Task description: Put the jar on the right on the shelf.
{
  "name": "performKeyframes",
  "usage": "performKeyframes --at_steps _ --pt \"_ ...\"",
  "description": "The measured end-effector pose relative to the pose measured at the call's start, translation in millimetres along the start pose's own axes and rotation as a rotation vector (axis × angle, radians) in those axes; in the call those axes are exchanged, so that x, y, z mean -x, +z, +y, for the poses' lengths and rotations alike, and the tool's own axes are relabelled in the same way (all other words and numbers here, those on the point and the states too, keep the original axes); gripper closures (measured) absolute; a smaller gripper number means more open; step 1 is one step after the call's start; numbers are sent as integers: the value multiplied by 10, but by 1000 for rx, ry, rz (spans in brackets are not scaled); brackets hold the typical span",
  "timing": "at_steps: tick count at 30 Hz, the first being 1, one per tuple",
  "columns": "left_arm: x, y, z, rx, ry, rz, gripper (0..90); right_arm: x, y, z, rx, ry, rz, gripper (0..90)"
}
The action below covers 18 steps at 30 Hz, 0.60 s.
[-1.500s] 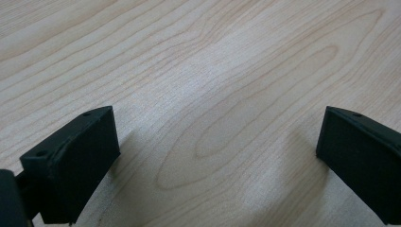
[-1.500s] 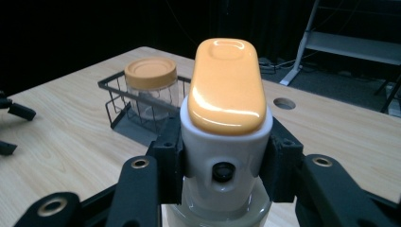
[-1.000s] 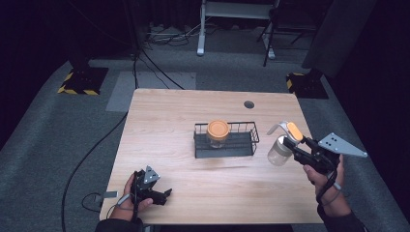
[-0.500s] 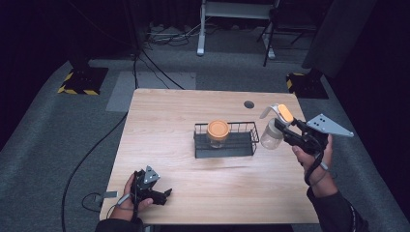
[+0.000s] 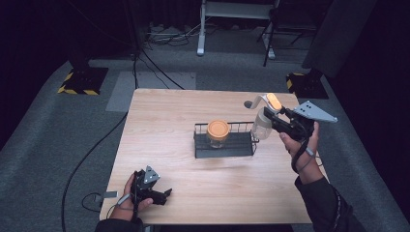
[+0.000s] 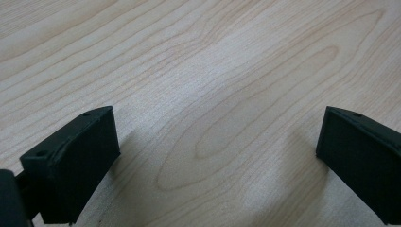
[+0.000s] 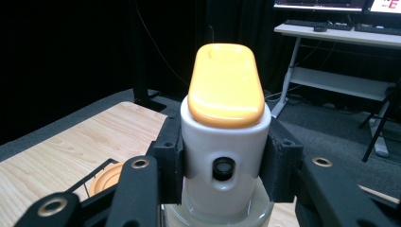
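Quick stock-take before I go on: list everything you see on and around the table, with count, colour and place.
pump bottle: 1, clear body, white head, orange top, held above the table's right side, right of the basket
wire basket: 1, black, table centre
jar: 1, clear with orange lid, inside the basket
table: 1, light wood
cable hole: 1, dark, far right of tabletop
left gripper: 1, black, open, near left edge of the table
right gripper: 1, black, shut on the pump bottle's head

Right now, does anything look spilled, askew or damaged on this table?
Nothing stands out. The right gripper holds the pump bottle upright beside the wire basket, where an orange-lidded jar stands upright.
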<state>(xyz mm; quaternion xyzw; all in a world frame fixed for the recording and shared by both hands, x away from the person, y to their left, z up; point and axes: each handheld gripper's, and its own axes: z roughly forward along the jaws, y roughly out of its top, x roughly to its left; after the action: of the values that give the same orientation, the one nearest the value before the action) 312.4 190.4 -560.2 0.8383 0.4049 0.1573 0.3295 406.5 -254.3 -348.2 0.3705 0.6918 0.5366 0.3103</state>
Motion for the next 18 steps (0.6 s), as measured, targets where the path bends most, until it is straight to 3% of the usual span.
performKeyframes --at_steps 18 --pt "0 0 0 0 0 0 1 -168 368 -101 -34 20 -31 574"
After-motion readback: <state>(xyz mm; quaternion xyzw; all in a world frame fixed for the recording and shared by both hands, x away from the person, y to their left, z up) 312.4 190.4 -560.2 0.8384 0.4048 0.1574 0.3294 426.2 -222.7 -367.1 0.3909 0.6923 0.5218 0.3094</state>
